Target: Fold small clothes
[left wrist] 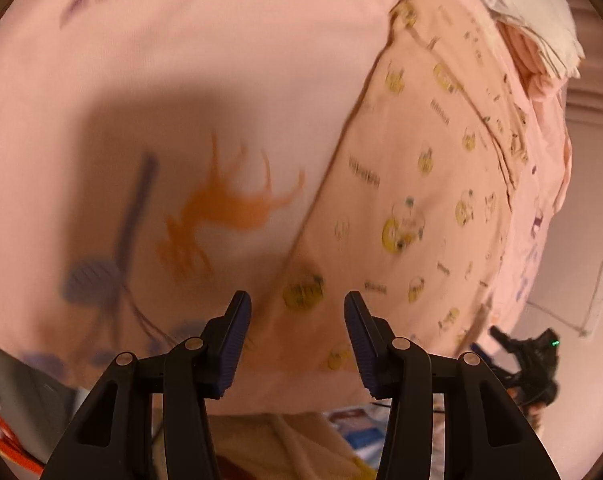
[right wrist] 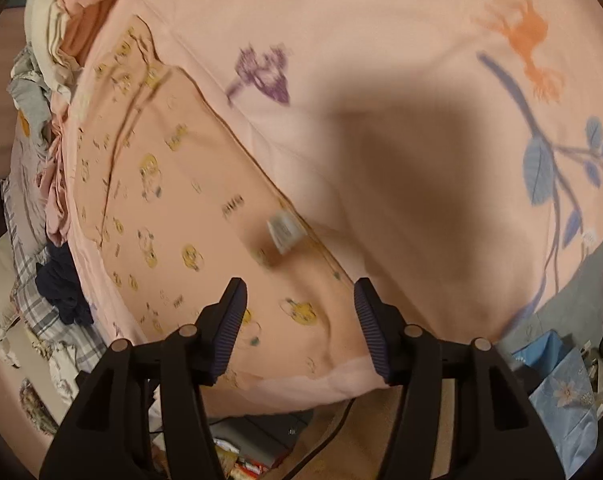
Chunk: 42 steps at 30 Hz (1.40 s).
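Bed sheet [right wrist: 381, 40] pink, lit warm. Printed garment [right wrist: 189, 216] flat at frame left; fold laid. Both my fingers part-open, empty: left gripper [left wrist: 297, 312], right gripper [right wrist: 299, 300]. Next, I judge: pinch near hem, fold again.

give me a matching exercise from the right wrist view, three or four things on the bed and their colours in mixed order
Things:
1. printed garment
2. leafy sprig on the bedsheet
3. flower print near the garment's upper edge
4. crumpled cloth at the garment's lower left

Colours:
a. purple
b. dark navy
c. peach with yellow cartoon prints
d. blue

Pairs: 1-c, 2-d, 3-a, 4-b
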### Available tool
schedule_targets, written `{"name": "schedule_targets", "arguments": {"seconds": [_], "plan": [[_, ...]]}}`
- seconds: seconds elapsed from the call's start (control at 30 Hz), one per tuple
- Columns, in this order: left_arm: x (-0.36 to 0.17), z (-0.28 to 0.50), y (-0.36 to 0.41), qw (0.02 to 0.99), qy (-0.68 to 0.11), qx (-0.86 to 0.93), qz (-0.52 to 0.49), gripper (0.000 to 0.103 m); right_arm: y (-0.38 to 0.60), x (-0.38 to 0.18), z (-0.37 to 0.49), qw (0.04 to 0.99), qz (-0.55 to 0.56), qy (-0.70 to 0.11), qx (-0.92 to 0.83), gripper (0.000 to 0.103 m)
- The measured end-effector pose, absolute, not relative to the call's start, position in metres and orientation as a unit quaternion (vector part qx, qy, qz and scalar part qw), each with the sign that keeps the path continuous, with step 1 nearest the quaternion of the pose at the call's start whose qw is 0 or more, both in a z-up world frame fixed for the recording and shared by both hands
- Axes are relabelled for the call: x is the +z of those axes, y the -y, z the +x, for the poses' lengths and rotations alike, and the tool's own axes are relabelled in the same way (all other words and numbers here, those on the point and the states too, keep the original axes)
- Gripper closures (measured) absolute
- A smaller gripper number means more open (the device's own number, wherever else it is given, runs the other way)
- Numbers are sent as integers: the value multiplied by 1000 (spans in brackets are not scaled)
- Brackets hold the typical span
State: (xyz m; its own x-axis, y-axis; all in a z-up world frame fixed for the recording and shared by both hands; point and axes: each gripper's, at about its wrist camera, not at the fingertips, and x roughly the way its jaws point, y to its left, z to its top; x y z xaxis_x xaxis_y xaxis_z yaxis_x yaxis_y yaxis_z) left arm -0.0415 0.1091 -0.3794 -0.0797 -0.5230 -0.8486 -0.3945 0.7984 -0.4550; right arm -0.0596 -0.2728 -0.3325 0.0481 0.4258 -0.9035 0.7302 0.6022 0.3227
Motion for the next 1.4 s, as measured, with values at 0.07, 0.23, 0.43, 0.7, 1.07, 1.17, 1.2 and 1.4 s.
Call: {"name": "schedule_targets", "arguments": {"seconds": [0.07,0.23,0.43,0.7,1.07,1.17,1.2,1.4], "plan": [[-389,-47,-106,584,-732,-53,-346,55,271,-339,-63,575,429,-686,-117,47],[-410,-61,-113,534,-734,-37,-418,55,264,-357,-61,553,407,-720,-95,46],[-377,-62,-133,588,-727,23,-355,55,268,-365,-68,535,423,-726,-90,42],[-388,-58,-93,572,-766,-20,-294,55,266,-360,-60,543,432,-717,-72,33],[-395,-61,-83,576,-763,-15,-292,87,231,-372,-46,570,334,-747,-72,82],[-388,-58,-77,592,-760,-12,-270,92,234,-369,-49,573,348,-738,-73,97],[-388,-55,-72,591,-762,-13,-263,93,237,-366,-51,575,357,-732,-75,100],[-372,-41,-65,611,-746,-41,-261,94,245,-345,-46,590,401,-698,-65,97]]}}
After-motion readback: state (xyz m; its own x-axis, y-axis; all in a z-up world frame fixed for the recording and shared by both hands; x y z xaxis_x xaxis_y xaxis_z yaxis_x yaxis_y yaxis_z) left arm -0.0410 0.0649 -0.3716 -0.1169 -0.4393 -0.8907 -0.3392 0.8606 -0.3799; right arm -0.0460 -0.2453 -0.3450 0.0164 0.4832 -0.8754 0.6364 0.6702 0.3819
